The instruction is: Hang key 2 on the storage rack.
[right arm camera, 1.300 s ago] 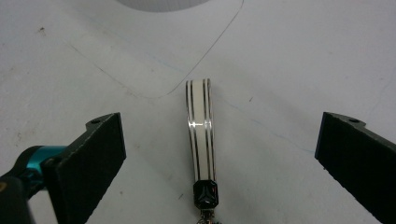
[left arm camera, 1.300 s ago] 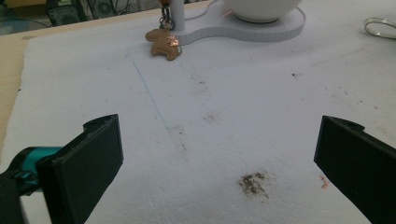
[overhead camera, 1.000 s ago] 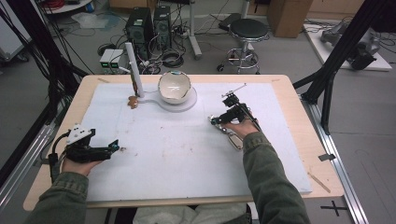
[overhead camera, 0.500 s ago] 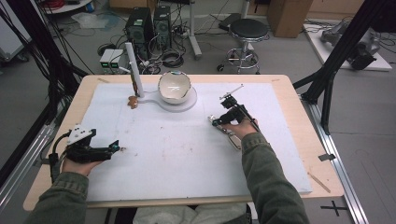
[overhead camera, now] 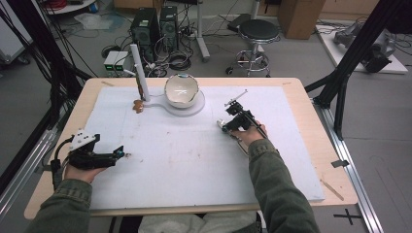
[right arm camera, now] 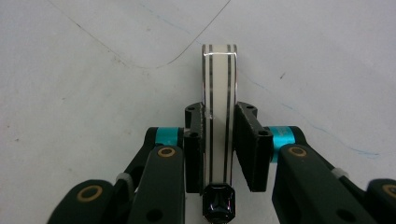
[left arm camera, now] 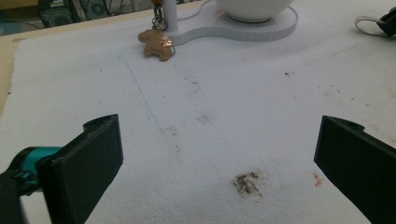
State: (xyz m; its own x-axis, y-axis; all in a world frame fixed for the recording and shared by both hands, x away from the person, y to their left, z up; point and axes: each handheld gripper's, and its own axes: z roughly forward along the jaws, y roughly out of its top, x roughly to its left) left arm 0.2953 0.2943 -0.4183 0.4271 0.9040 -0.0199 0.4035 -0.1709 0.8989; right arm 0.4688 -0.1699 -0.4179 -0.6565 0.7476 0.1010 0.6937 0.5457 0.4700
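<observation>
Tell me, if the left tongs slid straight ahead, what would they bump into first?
Probably the brown charm hanging by the white stand with the bowl. The left tongs stand open; only bare white mat lies before that.

I read this as a lab or robotics workshop: black aluminium rig frames (overhead camera: 352, 58) at both edges, computer towers (overhead camera: 155, 26) and tangled cables (overhead camera: 177, 60) on the floor at upper centre, a rolling stool (overhead camera: 259, 34), cardboard boxes (overhead camera: 299, 14) upper right.

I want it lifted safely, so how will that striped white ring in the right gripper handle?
The ring looks stiff and glossy, so it could slip. Standing on edge between the right gripper's fingers, it would probably roll if released. Likely light.
</observation>
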